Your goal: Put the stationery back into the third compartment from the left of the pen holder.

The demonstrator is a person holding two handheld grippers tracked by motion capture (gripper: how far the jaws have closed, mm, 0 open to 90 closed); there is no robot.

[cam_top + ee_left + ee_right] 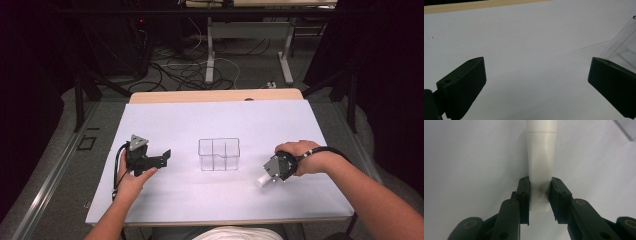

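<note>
Jaws of right gripper [539,197] clamped around white glue stick [541,167].

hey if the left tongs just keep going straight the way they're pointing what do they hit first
Probably nothing soon: the open left tongs face bare white table. The clear divided box sits off to one side, likely just outside their line, though depth is unclear.

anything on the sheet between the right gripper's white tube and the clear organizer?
Nothing visible. The right gripper is shut on the white tube, and only bare white sheet lies between it and the clear divided organizer. The left gripper sits open on the far side.
</note>
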